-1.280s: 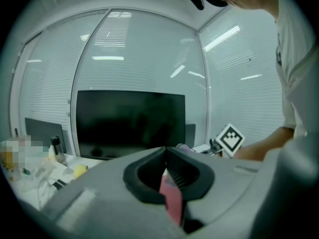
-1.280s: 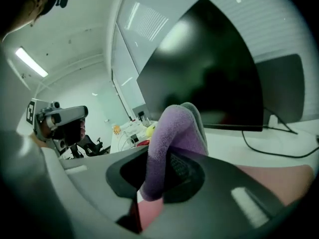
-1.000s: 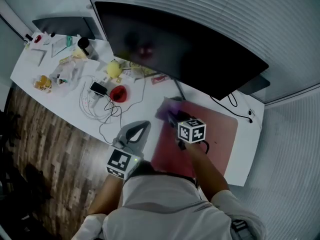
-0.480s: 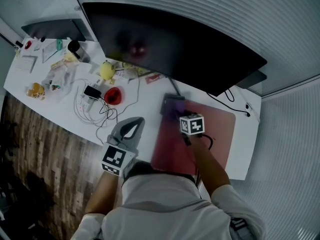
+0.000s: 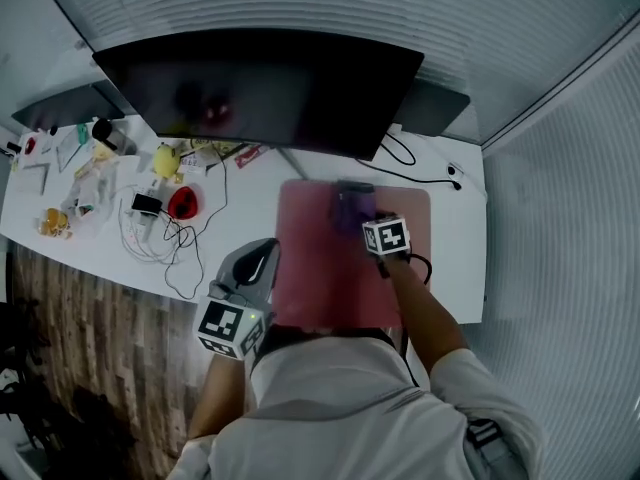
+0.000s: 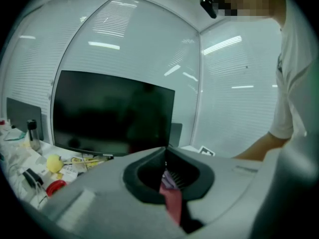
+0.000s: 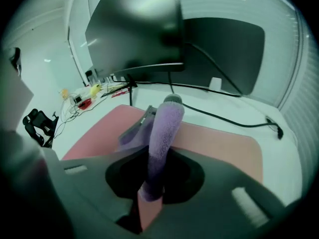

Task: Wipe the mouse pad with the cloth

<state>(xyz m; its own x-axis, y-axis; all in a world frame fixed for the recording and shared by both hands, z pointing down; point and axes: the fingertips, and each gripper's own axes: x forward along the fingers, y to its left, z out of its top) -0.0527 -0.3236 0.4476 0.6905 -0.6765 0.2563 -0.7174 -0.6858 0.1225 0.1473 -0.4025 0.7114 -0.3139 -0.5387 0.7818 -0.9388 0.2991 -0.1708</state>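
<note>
A person in a white shirt leans over a white desk (image 5: pixel 455 268), a gripper in each hand. Nearest the body, the left gripper (image 5: pixel 262 260) rests at the near-left edge of the pink mouse pad (image 5: pixel 320 278), its jaws pressed together with nothing between them; whether its tip touches the pad or only the desk beside it is hard to judge from above.

Farther out, the right gripper (image 5: pixel 356 208) is clamped on the purple cloth (image 7: pixel 162 133); the jaws are closed tight on a rolled fold, and a loose flap trails onto the pad to the left. The cloth sits on the pad's far strip, about midway along it.

A second ago that same cloth was bunched at the pad's far-left corner; it has since travelled rightward along the far edge, so a stroke is plainly under way and the far-left part has had a pass. The left gripper has kept its station throughout, apparently steadying the pad. By this reading the far-right corner and the broad near portion remain unwiped; the job looks early to middling.

Beyond the pad the dark monitor (image 5: pixel 260 83) stands over everything; off to the left lie a tangle of wires (image 5: pixel 150 240), a red object (image 5: pixel 181 202) and a yellow toy (image 5: pixel 166 158).
</note>
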